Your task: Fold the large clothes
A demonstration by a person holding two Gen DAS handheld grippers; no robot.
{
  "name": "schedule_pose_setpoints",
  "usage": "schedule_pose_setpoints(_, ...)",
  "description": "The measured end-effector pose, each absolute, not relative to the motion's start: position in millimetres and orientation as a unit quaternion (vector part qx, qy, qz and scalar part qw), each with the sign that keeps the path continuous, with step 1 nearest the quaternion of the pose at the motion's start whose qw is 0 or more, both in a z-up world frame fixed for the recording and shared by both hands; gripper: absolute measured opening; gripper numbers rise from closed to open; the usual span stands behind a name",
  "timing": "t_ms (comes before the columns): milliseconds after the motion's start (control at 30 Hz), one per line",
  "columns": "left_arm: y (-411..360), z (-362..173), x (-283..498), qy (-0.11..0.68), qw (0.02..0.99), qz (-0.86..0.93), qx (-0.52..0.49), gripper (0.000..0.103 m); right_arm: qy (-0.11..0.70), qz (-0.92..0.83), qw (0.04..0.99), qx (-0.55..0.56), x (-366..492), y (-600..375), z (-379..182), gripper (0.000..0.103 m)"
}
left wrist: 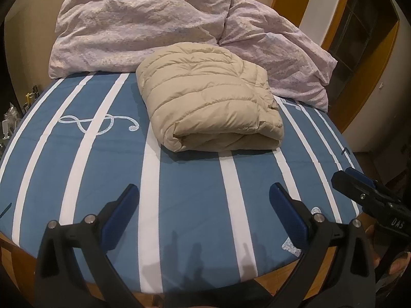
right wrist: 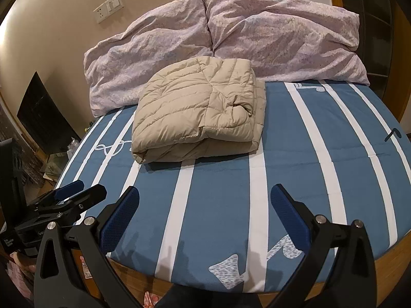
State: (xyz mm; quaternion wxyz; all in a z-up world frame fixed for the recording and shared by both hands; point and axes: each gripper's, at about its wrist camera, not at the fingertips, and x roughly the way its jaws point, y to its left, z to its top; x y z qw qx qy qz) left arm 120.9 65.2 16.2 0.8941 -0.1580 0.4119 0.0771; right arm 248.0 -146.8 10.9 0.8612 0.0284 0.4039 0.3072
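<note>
Already the beige puffer jacket lies folded into a compact bundle at upper centre of the left wrist view, on the blue-and-white striped bedsheet, its far edge against the crumpled pink duvet heaped across the top. The left gripper sits at the bottom, jaws released and holding nothing, well short of the jacket, which suggests the folding is done. The right gripper pokes in at lower right.

From the right wrist view, the jacket sits upper centre, a loose flap showing on its right side. The right gripper is at the bottom, jaws spread wide and empty; the left gripper shows at lower left. A wall socket plate sits upper left. Nothing lies between the jaws and the jacket.
</note>
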Motion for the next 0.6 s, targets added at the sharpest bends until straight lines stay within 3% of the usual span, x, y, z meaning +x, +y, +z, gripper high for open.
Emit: schedule_pose_setpoints(600,59.7,19.9,125.2,0.412,0.896,0.066,-0.151,0.101,0.406,0.307,0.860,0.029,248.9,-146.5,10.9,0.102)
